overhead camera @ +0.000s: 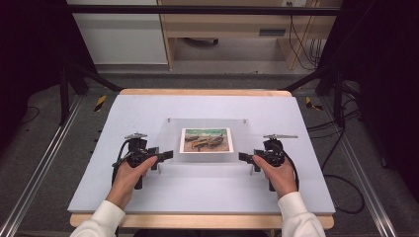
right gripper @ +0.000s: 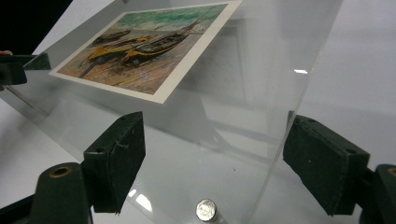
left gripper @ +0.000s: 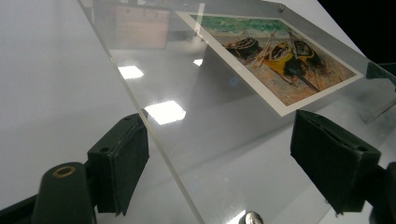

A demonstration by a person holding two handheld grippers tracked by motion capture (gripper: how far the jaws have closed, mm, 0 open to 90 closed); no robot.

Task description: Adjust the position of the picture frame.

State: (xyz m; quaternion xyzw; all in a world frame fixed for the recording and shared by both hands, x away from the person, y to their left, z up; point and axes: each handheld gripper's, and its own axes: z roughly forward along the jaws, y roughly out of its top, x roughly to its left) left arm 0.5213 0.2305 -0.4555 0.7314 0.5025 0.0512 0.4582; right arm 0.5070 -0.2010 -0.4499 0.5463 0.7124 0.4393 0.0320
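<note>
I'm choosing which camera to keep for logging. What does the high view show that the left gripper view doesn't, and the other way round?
High view alone: both hands, the left gripper and right gripper at opposite ends of the clear panel, the whole white table.
Left gripper view alone: ceiling-light glare on the panel, a metal stud.
Both: the boat picture.

grey floor (overhead camera: 44, 148), wooden desk (overhead camera: 222, 24) at back, white cabinet (overhead camera: 118, 34) left, cables (overhead camera: 304, 44) right, dark sides
</note>
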